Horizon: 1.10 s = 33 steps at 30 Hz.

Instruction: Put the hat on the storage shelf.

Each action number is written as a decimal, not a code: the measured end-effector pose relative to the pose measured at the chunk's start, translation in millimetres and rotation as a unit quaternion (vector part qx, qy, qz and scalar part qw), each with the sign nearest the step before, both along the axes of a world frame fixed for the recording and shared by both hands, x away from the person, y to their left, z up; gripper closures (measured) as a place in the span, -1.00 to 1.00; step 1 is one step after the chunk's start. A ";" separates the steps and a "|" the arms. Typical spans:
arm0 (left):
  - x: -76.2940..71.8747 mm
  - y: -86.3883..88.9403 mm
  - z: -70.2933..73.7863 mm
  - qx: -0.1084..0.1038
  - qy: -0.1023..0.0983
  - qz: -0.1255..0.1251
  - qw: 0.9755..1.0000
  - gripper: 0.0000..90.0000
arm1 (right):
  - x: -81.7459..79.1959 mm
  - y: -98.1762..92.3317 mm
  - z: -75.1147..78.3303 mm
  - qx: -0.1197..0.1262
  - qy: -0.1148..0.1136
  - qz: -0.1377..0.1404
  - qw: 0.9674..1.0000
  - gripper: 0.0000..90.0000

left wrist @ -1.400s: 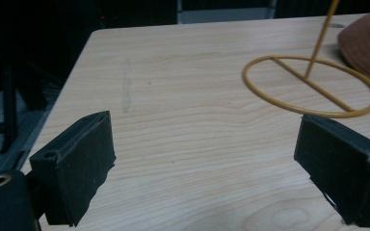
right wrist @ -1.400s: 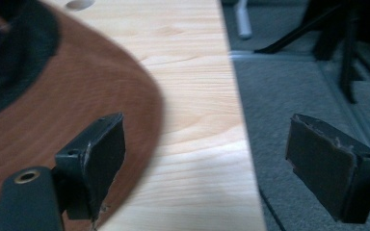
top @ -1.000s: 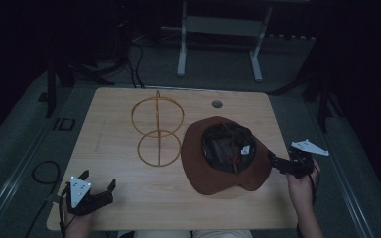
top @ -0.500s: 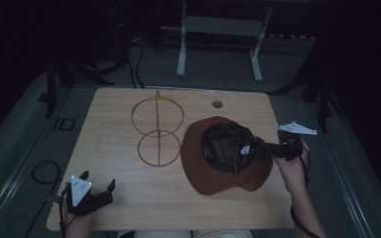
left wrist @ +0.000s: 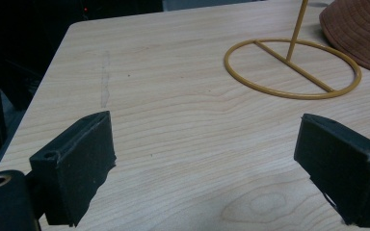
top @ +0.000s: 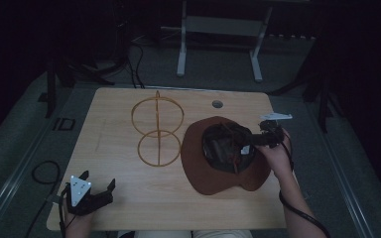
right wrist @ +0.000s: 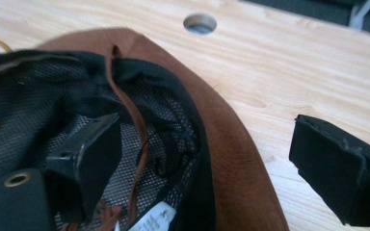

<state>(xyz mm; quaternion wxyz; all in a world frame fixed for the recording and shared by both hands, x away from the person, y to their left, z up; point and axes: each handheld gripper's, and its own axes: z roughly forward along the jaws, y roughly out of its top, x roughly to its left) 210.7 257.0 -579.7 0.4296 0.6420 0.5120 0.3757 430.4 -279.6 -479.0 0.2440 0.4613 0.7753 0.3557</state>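
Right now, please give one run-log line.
right hand-held gripper: open, straddling hat brim | left hand-held gripper: open, idle | wire stand: untouched

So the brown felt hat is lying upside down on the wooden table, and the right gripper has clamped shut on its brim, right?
Not quite. The brown felt hat does lie upside down on the wooden table, but the right gripper is open: the right gripper view shows its jaws wide apart, one inside the black mesh lining, the other outside the brim.
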 end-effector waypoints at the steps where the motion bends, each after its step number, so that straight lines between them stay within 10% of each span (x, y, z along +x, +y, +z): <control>1: 0.0 0.3 0.1 0.000 0.001 0.001 1.000 -0.83 | 4.7 1.1 -2.4 -0.006 0.006 -0.005 1.000 -0.75; 16: 0.3 -1.7 2.7 -0.024 0.025 -0.001 0.999 -0.83 | 40.7 18.4 -38.0 -0.089 0.073 0.006 0.993 0.27; 24: -0.1 -2.6 2.6 -0.024 0.032 -0.006 0.999 -0.83 | 38.2 34.5 -45.8 -0.174 0.048 -0.011 0.984 0.80; 33: -2.0 -7.4 7.4 -0.030 0.046 -0.041 0.998 -0.83 | 28.5 19.9 -19.5 -0.126 0.022 -0.035 0.991 0.90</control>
